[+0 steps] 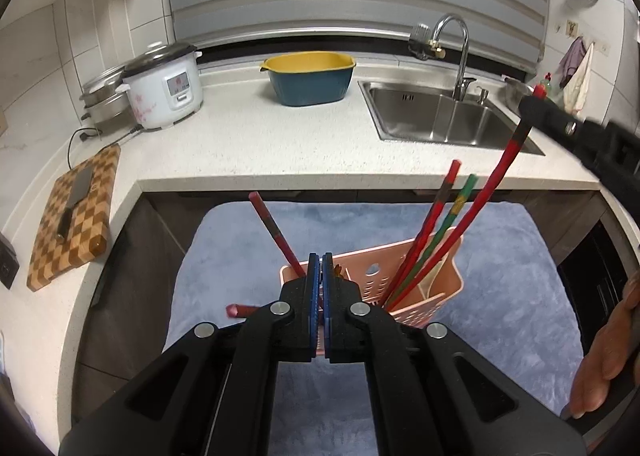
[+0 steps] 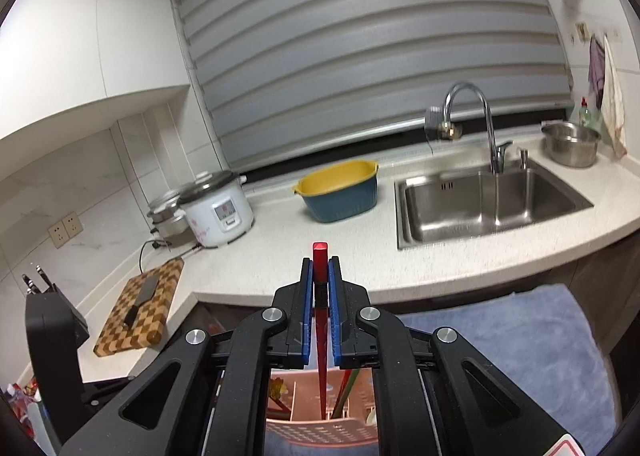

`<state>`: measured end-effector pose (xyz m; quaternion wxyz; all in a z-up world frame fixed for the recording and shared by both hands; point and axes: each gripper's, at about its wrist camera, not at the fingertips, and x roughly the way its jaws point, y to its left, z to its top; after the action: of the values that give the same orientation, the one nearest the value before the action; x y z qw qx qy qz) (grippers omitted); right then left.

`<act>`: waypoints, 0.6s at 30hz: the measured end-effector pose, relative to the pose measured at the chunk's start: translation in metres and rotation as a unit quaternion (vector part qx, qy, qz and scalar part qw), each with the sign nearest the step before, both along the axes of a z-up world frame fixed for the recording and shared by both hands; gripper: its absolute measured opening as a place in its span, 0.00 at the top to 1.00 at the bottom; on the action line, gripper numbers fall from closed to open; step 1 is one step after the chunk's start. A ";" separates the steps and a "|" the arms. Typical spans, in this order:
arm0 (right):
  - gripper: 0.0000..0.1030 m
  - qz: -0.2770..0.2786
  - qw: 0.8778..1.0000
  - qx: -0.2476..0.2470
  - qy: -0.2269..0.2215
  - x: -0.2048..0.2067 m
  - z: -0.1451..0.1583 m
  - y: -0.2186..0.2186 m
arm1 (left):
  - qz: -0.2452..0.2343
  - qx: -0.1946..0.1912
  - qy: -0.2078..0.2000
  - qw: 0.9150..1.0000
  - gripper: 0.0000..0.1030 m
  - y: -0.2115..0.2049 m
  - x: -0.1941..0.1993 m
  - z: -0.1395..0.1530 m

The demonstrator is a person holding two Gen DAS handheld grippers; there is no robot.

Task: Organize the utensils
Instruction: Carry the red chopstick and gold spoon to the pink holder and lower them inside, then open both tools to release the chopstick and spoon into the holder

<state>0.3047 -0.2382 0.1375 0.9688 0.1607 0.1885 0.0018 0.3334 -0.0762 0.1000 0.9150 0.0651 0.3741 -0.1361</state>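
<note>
A pink slotted utensil holder [image 1: 416,288] stands on a blue towel [image 1: 500,296]. My left gripper [image 1: 321,258] hangs shut just in front of it, with nothing seen between its blue pads. A red chopstick [image 1: 274,230] leans out of the holder's left side. Another red one [image 1: 438,212] and a green one [image 1: 456,216] lean out on the right. My right gripper [image 1: 535,101] is shut on the top of a long red chopstick [image 1: 490,192] whose lower end is in the holder. In the right wrist view that gripper [image 2: 320,262] clamps the chopstick [image 2: 320,252] over the holder [image 2: 320,432].
One red chopstick [image 1: 237,310] lies on the towel left of the holder. On the counter [image 1: 248,144] are a chequered cutting board with a knife [image 1: 74,212], a rice cooker [image 1: 164,88], a blue and yellow basin [image 1: 310,76], and a sink [image 1: 440,116]. A hand [image 1: 608,356] shows at the right edge.
</note>
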 end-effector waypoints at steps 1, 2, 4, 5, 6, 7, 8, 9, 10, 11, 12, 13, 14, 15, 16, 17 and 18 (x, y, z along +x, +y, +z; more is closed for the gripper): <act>0.93 0.001 1.000 0.003 0.007 0.002 -0.006 -0.001 | 0.001 0.001 0.002 1.000 0.99 -0.001 0.001 -0.002; 0.93 0.003 1.000 0.005 0.014 0.004 -0.012 -0.001 | 0.002 0.001 0.002 1.000 0.99 -0.001 0.003 -0.004; 0.93 0.006 1.000 0.004 0.024 0.008 -0.021 0.000 | 0.004 0.001 0.003 1.000 0.99 -0.003 0.005 -0.006; 0.93 0.009 0.999 0.003 0.031 0.009 -0.027 0.001 | 0.004 0.003 0.001 1.000 0.99 -0.004 0.006 -0.007; 0.93 0.010 0.999 0.002 0.035 0.011 -0.030 0.001 | 0.005 0.005 -0.002 1.000 0.99 -0.004 0.007 -0.007; 0.93 0.012 0.999 0.001 0.039 0.012 -0.033 0.003 | 0.007 0.010 -0.005 1.000 0.99 -0.006 0.007 -0.007; 0.93 0.015 0.999 -0.002 0.045 0.013 -0.037 0.004 | 0.007 0.011 -0.007 1.000 0.99 -0.007 0.007 -0.007; 0.93 0.016 0.999 -0.003 0.050 0.014 -0.040 0.005 | 0.007 0.012 -0.008 1.000 0.99 -0.008 0.007 -0.006; 0.93 0.019 0.998 -0.003 0.055 0.016 -0.042 0.006 | 0.007 0.013 -0.009 1.000 0.99 -0.009 0.006 -0.006; 0.93 0.021 0.998 -0.004 0.058 0.017 -0.045 0.006 | 0.007 0.013 -0.009 1.000 0.98 -0.010 0.006 -0.006; 0.93 0.023 0.998 -0.006 0.062 0.018 -0.047 0.006 | 0.005 0.013 -0.010 1.000 0.97 -0.012 0.005 -0.006; 0.93 0.025 0.997 -0.008 0.066 0.018 -0.049 0.007 | 0.005 0.013 -0.011 1.000 0.97 -0.013 0.004 -0.006; 0.93 0.027 0.997 -0.010 0.069 0.018 -0.050 0.008 | 0.006 0.014 -0.013 1.000 0.96 -0.013 0.003 -0.006; 0.92 0.028 0.997 -0.011 0.070 0.018 -0.052 0.007 | 0.006 0.014 -0.013 1.000 0.96 -0.014 0.003 -0.006; 0.92 0.029 0.997 -0.012 0.072 0.017 -0.053 0.008 | 0.007 0.013 -0.014 1.000 0.96 -0.014 0.003 -0.006; 0.92 0.029 0.997 -0.012 0.073 0.017 -0.054 0.008 | 0.008 0.013 -0.014 1.000 0.96 -0.014 0.003 -0.006; 0.91 0.028 0.997 -0.013 0.073 0.016 -0.053 0.008 | 0.009 0.010 -0.013 1.000 0.96 -0.014 0.003 -0.006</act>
<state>0.3208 -0.2304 0.0844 0.9542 0.1424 0.2628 0.0150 0.3362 -0.0899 0.0944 0.9204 0.0725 0.3639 -0.1236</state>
